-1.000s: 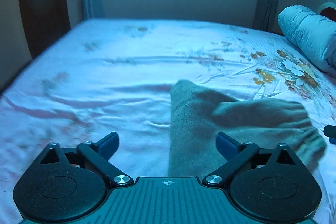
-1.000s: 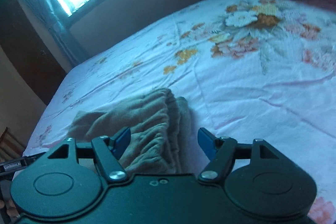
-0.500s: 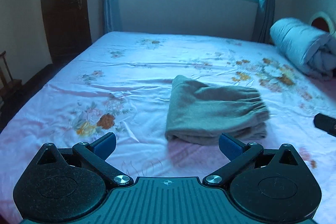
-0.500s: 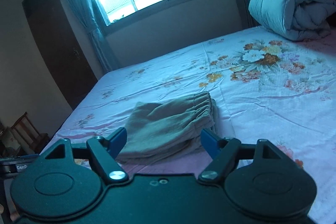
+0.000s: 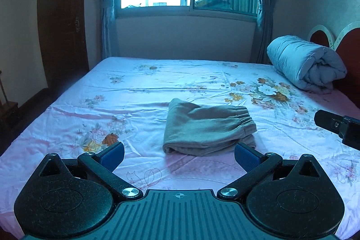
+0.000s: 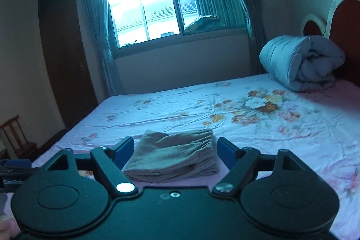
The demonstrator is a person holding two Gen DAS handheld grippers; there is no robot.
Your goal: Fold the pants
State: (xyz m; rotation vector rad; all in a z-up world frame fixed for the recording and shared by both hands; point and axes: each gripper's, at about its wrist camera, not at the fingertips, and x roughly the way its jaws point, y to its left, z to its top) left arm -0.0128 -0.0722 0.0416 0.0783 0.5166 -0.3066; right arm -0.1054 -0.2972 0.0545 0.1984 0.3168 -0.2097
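Pants (image 5: 209, 129) lie folded in a flat bundle on the bed (image 5: 157, 87), near its front edge, elastic waistband toward the rolled quilt (image 5: 306, 62). My left gripper (image 5: 179, 155) is held above the bed short of the pants, tilted slightly down, jaws spread wide with nothing between them. My right gripper (image 6: 175, 151) points more level, jaws opening, pads apart from the pants and holding nothing. From the left view, the right gripper's tip shows right of the pants.
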